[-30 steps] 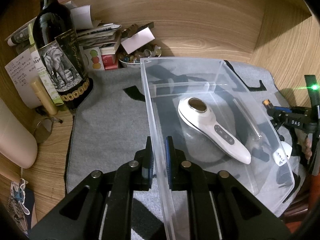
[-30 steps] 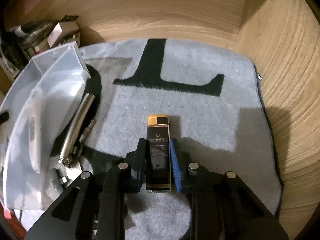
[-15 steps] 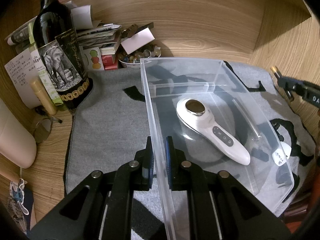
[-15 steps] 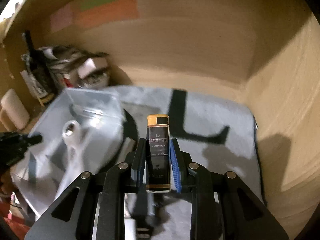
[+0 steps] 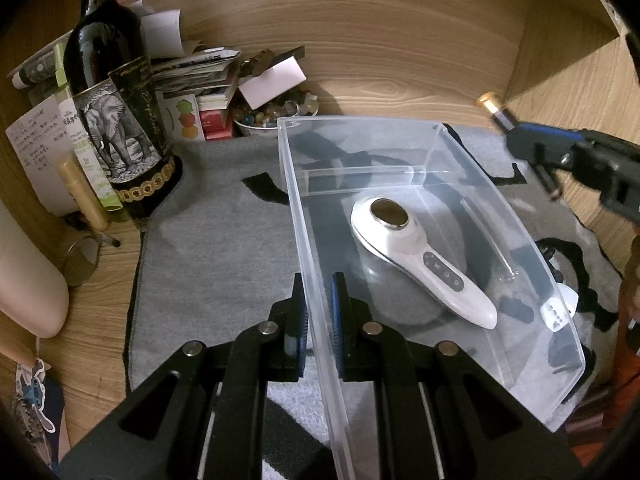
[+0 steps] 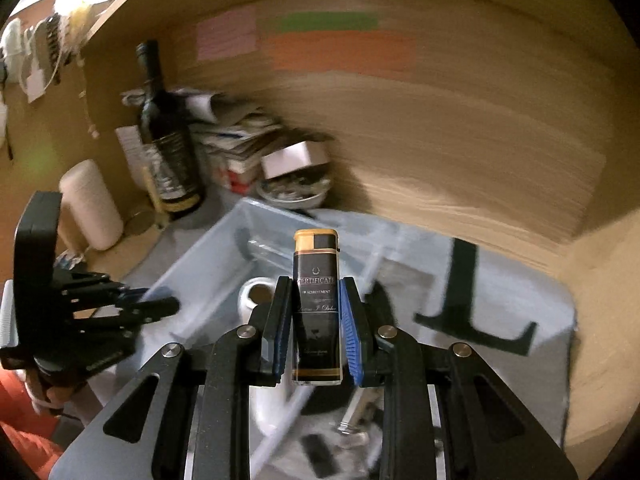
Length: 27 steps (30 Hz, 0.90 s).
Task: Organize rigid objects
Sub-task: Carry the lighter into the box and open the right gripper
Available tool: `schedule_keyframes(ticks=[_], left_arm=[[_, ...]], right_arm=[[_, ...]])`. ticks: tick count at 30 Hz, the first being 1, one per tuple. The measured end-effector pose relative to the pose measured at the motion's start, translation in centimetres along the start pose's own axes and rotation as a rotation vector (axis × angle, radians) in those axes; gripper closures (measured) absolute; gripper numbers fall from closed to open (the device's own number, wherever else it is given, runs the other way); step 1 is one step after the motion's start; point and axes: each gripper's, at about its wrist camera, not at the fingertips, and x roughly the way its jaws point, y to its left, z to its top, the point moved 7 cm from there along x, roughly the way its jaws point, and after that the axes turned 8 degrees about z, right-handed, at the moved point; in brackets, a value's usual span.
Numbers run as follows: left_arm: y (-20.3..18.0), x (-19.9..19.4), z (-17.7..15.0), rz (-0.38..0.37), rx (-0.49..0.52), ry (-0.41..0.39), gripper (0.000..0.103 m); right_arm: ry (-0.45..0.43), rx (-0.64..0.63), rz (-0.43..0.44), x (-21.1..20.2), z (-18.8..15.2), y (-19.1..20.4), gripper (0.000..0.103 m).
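Observation:
My left gripper [image 5: 319, 292] is shut on the left wall of a clear plastic bin [image 5: 400, 128] that stands on a grey mat [image 5: 216, 248]. A white handheld device [image 5: 416, 260] lies inside the bin. My right gripper [image 6: 316, 300] is shut on a black lighter with a gold cap [image 6: 317, 304] and holds it in the air above the bin [image 6: 208, 264]. In the left wrist view the right gripper [image 5: 520, 136] comes in from the right, above the bin's far right corner, with the lighter's gold tip [image 5: 490, 102] showing.
A dark wine bottle [image 5: 116, 120] stands at the mat's left edge, with papers, a bowl of beads [image 5: 276, 114] and a cream cylinder [image 5: 28, 280] around it. Wooden walls close the back and right. A metal tube and small items lie on the mat right of the bin [image 5: 560, 308].
My right gripper has lifted the lighter off the mat and swung it left, over the bin. The left gripper and the bin have stayed in place.

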Motion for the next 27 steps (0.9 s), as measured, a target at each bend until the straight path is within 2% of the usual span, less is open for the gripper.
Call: schedule_keyframes(ticks=[8,18,22,27], left_arm=[[0.0,-0.1,-0.1,-0.007,-0.003,-0.006,0.092],[0.1,0.0,-0.1,-0.015,0.003,-0.009,0.092],[0.1,0.0,-0.2,-0.014,0.003,-0.010,0.092],[0.0,-0.1,-0.2,-0.010,0.005,-0.009,0.092]], right_arm=[[0.093,-0.045,0.077,3.3,-0.9,3.5,0.081],[0.223,-0.100,0.104,6.3,-2.2,5.3,0.081],[0.250,-0.104,0.112,6.8,-2.4,5.7,0.081],[0.240,-0.098,0.112,6.5,-2.3,5.7,0.080]])
